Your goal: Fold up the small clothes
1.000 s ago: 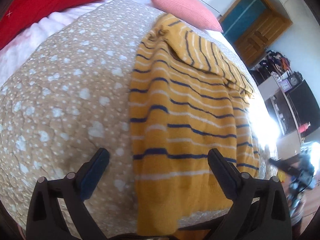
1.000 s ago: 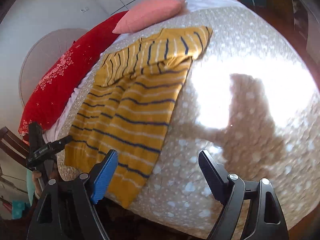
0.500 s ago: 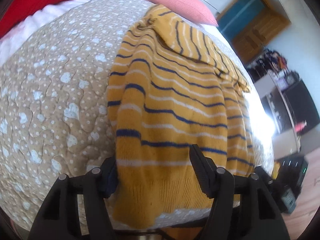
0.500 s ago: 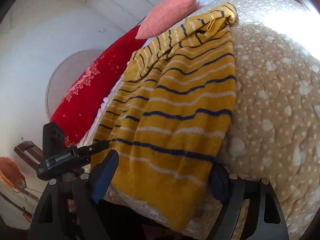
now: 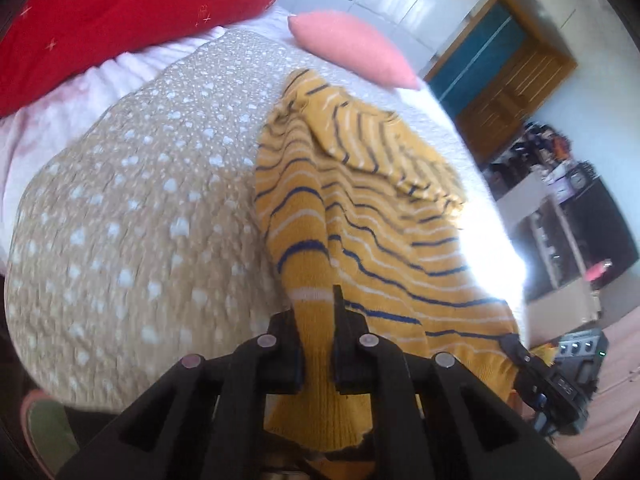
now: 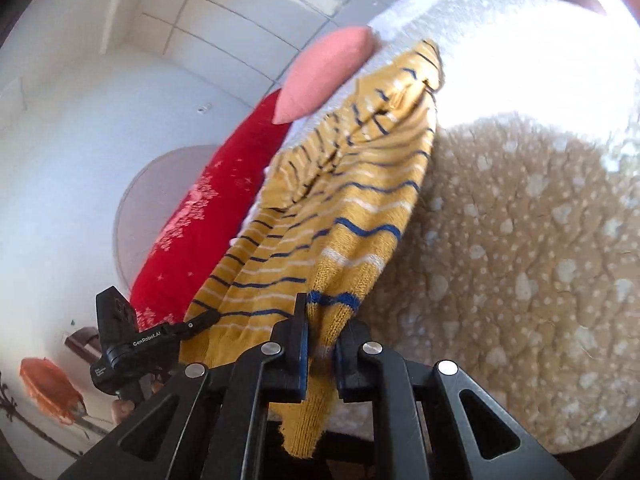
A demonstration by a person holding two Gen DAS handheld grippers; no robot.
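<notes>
Yellow striped sweater (image 5: 360, 240) hem pinched; orange chair (image 6: 50, 390) right view only.

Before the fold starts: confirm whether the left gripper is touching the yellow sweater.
Touching: the left wrist view shows the left gripper pinching the yellow sweater hem.

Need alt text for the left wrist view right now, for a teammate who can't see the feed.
The left gripper is shut on the near hem of a yellow striped sweater, jaws just closed, the knit bunched between the black fingers. The sweater lies on a tan spotted bedspread, with a red pillow and a pink pillow beyond.
</notes>
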